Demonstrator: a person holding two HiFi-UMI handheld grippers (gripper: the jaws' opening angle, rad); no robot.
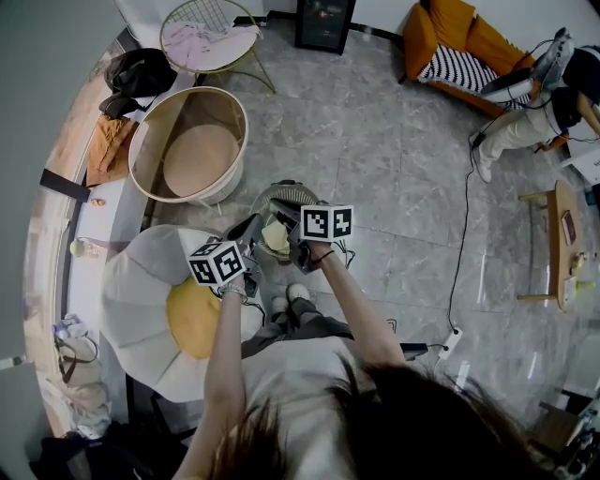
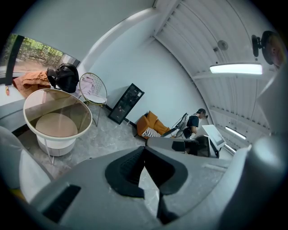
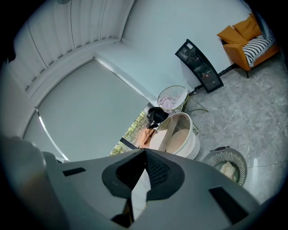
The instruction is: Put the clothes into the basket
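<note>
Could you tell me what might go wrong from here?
Both the left gripper and right gripper are shut and empty; the pink garment on the round wire chair and the orange garment on the white ledge may get missed. The round glass-topped table stands beside the grey slotted basket, toward that chair: possible bump.

In the head view a round glass-topped table (image 1: 187,145) is standing at eleven o'clock on the grey marble floor (image 1: 375,141). A black panel (image 1: 324,22) is leaning against the wall at twelve o'clock. An orange armchair (image 1: 422,42) is carrying a striped cushion (image 1: 464,67) at one o'clock, and a person (image 1: 525,131) is sitting at two o'clock. A small wooden table (image 1: 560,234) is standing at three o'clock, and a power strip (image 1: 450,343) is lying at four o'clock. A white petal-shaped chair (image 1: 131,300) is holding a yellow cushion (image 1: 194,319) at eight o'clock.
</note>
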